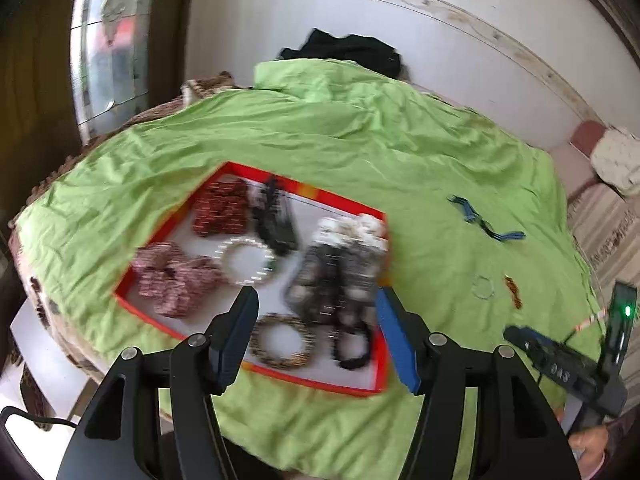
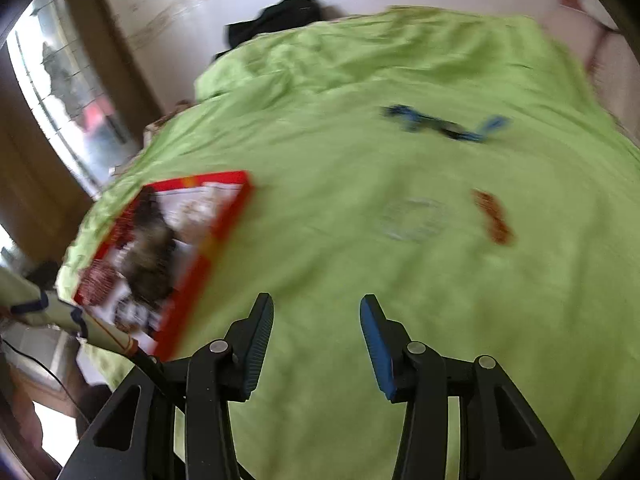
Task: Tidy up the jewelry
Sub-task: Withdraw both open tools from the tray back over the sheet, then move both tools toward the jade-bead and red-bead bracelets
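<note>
Where sheet [image 2: 320, 264] lies, necklace [image 2: 444, 124] rests.

You've got a bright lime green sheet [image 1: 360, 140] under everything. The tray [image 1: 208, 178] has a red rim and a white floor. Inside it: a dark red beaded pile [image 1: 222, 208], a pinkish maroon one [image 1: 172, 280], a white bead ring [image 1: 246, 262], and a black-and-tan speckled ring [image 1: 282, 342]. Out on the sheet you've got a blue and black piece [image 2: 444, 122], a clear ring [image 2: 414, 220] and an amber-brown strip [image 2: 494, 218].
</note>
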Motion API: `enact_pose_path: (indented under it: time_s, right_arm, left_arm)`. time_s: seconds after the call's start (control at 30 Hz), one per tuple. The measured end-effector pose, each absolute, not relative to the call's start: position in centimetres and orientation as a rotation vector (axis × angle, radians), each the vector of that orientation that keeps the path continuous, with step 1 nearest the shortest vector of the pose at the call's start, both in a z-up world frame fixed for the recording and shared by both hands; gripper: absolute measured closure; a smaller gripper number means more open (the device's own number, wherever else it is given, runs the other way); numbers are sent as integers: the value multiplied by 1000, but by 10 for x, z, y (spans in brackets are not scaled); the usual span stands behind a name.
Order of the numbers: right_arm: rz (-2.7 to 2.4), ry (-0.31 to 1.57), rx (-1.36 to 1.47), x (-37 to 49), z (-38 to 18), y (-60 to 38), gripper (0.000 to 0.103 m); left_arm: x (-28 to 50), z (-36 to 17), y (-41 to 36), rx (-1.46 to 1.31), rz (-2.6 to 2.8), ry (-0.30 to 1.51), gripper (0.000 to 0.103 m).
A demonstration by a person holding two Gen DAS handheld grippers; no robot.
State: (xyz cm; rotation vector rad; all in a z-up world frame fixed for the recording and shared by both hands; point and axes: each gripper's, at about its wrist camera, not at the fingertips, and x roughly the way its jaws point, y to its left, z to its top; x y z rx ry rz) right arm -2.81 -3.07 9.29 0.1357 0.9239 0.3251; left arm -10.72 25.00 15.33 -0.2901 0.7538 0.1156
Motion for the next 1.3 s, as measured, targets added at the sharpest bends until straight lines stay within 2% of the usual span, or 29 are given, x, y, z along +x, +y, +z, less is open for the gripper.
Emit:
enact_pose_path:
  time_s: [0.33, 0.53, 0.6, 0.83, 1.0, 1.3]
  right_arm:
    - [69, 872, 244, -90, 94, -168, 48]
    - [14, 849, 299, -108, 97, -200, 47]
    - [8, 844, 303, -114, 101, -202, 43]
    - [-12, 789, 272, -134, 129, -200, 38]
    - [-30, 757, 238, -138, 148, -201, 31]
    - [-34, 819, 238, -123, 127, -201, 30]
  left_arm:
    - [-83, 146, 133, -235, -117, 826, 43]
    - [-92, 152, 87, -133, -164, 818, 43]
    - [-98, 155, 83, -126, -171, 807, 43]
    - [-118, 172, 90, -130, -172, 756, 42]
    - [-118, 173, 106, -172, -147, 741, 38]
    - [-95, 146, 113, -199, -121, 820, 38]
